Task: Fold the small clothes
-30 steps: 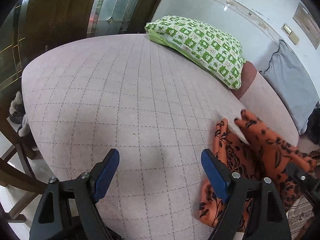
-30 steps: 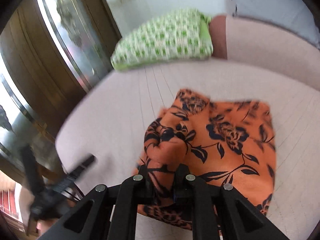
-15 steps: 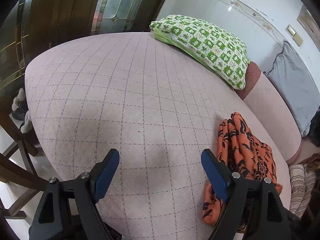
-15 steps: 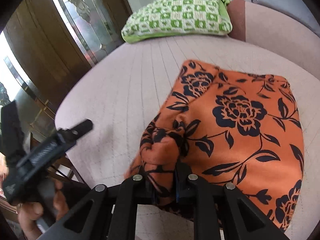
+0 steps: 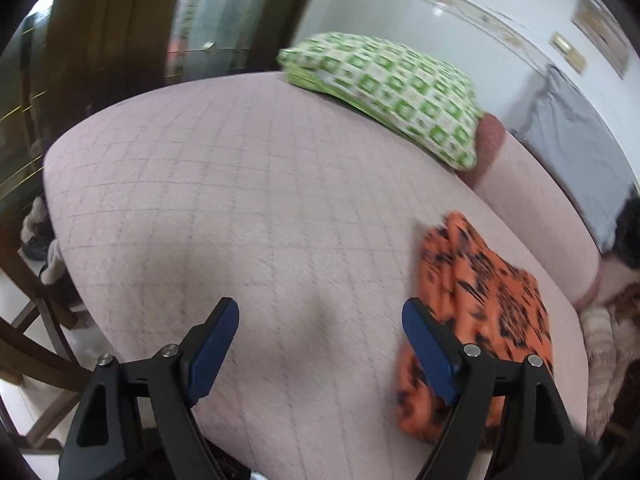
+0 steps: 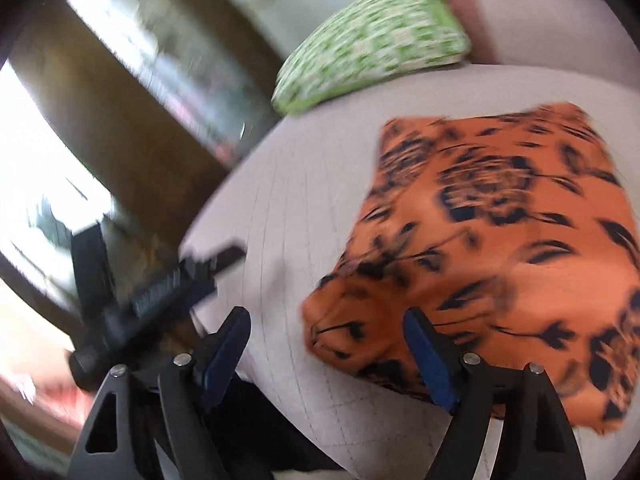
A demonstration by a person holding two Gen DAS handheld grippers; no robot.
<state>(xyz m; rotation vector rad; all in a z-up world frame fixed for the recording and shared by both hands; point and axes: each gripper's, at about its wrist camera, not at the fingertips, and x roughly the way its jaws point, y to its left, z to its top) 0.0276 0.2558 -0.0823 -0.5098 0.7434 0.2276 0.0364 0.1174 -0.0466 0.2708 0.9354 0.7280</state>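
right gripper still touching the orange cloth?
Apart. Right wrist view: right gripper jaws are spread wide with bare mattress between them; the orange cloth lies flat beyond.

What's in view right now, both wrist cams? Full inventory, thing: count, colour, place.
orange garment: 1, orange with dark floral print, lying on the bed's near right part, held by neither gripper
bed cover: 1, pale pink with a grid pattern, under everything
green pillow: 1, green and white check, far end of the bed
grey pillow: 1, grey, against the white wall at right
brown bolster: 1, reddish brown, just behind the green pillow
wooden door: 1, dark brown with glass panels, beyond the bed at left
left gripper: 1, black with blue pads, open over bare cover, left of the garment
right gripper: 1, black with blue pads, open at the garment's near edge
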